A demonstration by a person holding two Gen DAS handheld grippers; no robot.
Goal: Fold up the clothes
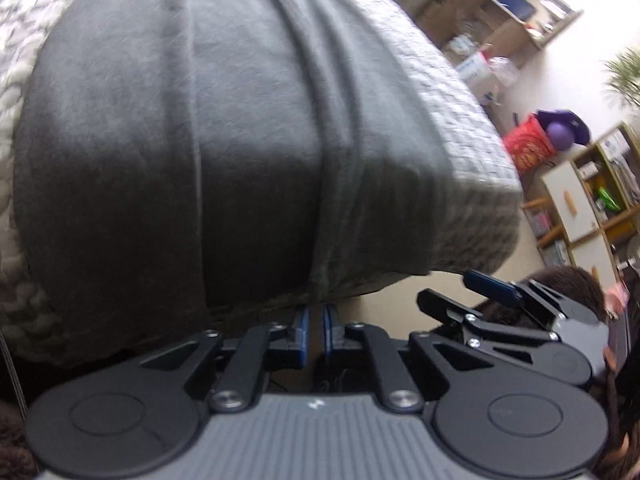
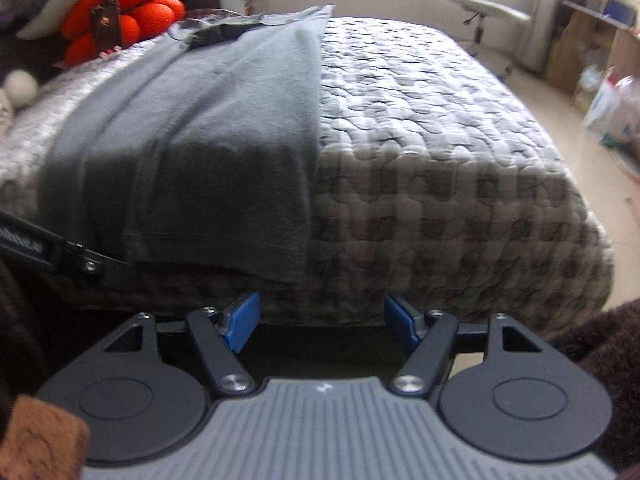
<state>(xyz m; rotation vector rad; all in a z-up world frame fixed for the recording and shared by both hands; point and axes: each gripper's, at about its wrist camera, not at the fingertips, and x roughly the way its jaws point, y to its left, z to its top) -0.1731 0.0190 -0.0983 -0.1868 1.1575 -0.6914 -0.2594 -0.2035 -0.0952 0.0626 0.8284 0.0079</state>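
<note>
- Grey knit cloth, the garment point(image 2: 208, 128), lies lengthwise on the bed point(image 2: 440, 128), with its near hem hanging just over the bed's front edge; that overhang leaves the hem free for a claw to take without digging into the quilt.
- Long lengthwise creases run down the garment in the left wrist view, which suggests its sides are already turned in; whether more folds are due I cannot settle.
- Left claw point(image 1: 316, 326) is drawn nearly together at the hanging hem. The hem appears to drop right to its pads, so it may be pinching the cloth, but the contact itself is hidden, and I cannot tell.
- Right claw point(image 2: 322, 320) is spread wide and holds nothing, below the garment's near right corner, placed, I judge, to match the left on the same hem.
- Red cushion point(image 2: 120, 12) sits at the far end of the bed, apart from the work.
</note>
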